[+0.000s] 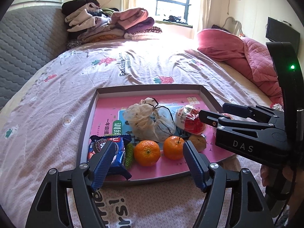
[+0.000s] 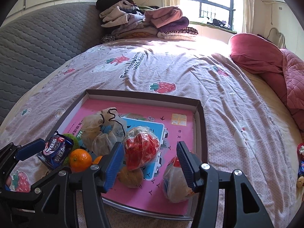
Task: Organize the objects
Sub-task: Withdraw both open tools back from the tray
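A shallow cardboard tray (image 1: pixel 148 87) (image 2: pixel 142 95) with a pink liner lies on the bed. In it are two oranges (image 1: pixel 147 153) (image 1: pixel 173 147), a blue cookie packet (image 1: pixel 106 146) (image 2: pixel 55 150), a mesh pouch (image 1: pixel 150 121) (image 2: pixel 102 133), a red snack bag (image 1: pixel 191 122) (image 2: pixel 141 150), a brown fruit (image 1: pixel 198 142) (image 2: pixel 131 176) and a clear wrapped packet (image 2: pixel 175 180). My left gripper (image 1: pixel 150 161) stands open over the tray's near edge, one finger in front of the cookie packet. My right gripper (image 2: pixel 150 164) (image 1: pixel 218 114) is open, the red bag beyond its left finger and the clear packet under its right finger.
The tray sits on a pink strawberry-print sheet (image 1: pixel 133 66). Folded clothes (image 1: pixel 106 24) are stacked at the far side by a grey quilted headboard (image 1: pixel 28 43). A pink pillow and quilt (image 1: pixel 237 53) lie at the right. Small wrapped items (image 2: pixel 301 161) lie on the sheet at the right.
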The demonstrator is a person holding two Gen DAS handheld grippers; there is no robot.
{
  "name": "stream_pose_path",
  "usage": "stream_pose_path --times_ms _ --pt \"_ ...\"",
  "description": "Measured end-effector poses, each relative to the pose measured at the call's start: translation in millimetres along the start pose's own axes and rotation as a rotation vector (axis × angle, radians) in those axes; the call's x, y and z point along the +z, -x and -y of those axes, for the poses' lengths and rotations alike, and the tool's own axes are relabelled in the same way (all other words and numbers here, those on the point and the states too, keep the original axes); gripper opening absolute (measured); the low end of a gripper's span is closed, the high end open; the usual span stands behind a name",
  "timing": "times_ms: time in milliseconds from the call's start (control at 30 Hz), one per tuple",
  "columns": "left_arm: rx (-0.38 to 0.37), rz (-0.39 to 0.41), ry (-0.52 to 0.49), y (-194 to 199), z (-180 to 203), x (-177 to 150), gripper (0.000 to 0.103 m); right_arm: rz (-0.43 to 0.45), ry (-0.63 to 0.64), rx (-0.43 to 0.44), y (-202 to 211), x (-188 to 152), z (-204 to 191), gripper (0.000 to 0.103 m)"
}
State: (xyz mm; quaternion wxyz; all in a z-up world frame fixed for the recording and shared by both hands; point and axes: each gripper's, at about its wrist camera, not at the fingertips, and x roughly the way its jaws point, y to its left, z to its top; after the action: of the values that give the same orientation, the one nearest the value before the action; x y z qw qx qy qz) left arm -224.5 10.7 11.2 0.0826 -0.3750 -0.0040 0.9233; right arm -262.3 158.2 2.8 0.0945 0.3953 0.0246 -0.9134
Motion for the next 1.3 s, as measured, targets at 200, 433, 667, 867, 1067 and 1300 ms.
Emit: stream_pose_path --times_ms 200,433,667,867,1067,1300 --pt "0.014 0.015 0.008 13 0 1 0.077 0.016 -0.008 0.01 14 2 -1 0.059" --pt "0.022 0.04 0.014 30 -2 4 0.078 0.03 -0.007 0.011 32 4 -4 0.06" --pt "0.021 0.056 0.027 46 -3 4 0.078 0.044 -0.002 0.013 49 2 -9 0.062" --pt "0.026 0.07 0.038 60 -4 7 0.078 0.064 0.007 0.011 67 2 -13 0.062" --pt "0.033 0.084 0.056 71 -8 8 0.078 0.088 0.005 0.019 84 -1 -16 0.062" --pt "0.02 0.105 0.065 88 -9 15 0.078 0.109 0.007 0.026 105 -2 -20 0.062"
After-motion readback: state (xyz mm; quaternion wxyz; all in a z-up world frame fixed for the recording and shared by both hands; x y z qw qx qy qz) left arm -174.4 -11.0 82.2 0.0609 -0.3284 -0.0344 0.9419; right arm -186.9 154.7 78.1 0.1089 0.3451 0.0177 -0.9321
